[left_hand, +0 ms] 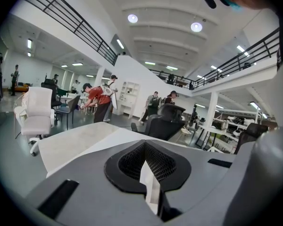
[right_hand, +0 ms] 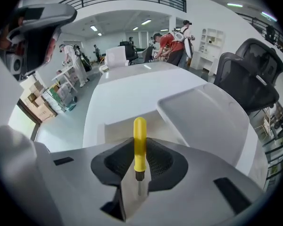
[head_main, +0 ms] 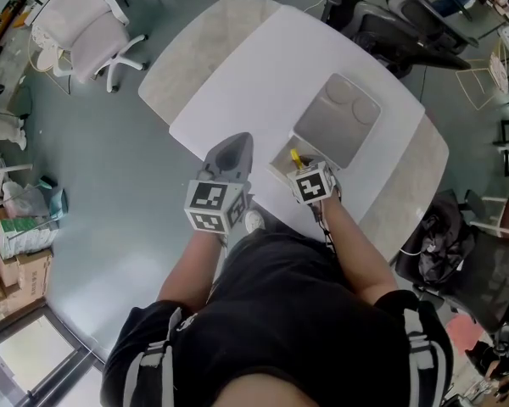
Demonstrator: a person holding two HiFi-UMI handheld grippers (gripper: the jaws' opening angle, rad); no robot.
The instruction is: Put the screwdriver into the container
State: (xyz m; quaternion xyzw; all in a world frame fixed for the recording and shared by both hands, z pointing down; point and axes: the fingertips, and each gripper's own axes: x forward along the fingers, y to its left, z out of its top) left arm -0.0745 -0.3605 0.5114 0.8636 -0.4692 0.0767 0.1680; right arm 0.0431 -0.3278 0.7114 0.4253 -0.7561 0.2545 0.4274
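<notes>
My right gripper [head_main: 299, 164] [right_hand: 137, 175] is shut on the shaft of a yellow-handled screwdriver [head_main: 294, 156] [right_hand: 139, 142], whose handle sticks out forward past the jaws. Just ahead of it, an open white container [head_main: 282, 163] [right_hand: 118, 124] stands near the front edge of the white table [head_main: 254, 75]. Its grey lid [head_main: 338, 119] [right_hand: 203, 112] lies folded back beyond it. The screwdriver's handle hangs over the container's near rim. My left gripper [head_main: 231, 153] [left_hand: 151, 185] is shut on nothing, to the left of the container over the table's near edge.
A white office chair [head_main: 89, 30] stands on the floor to the far left, and black chairs [head_main: 407, 25] stand beyond the table's far right. Cardboard boxes [head_main: 17, 270] sit low on the left. Several people [left_hand: 101, 102] stand far off in the room.
</notes>
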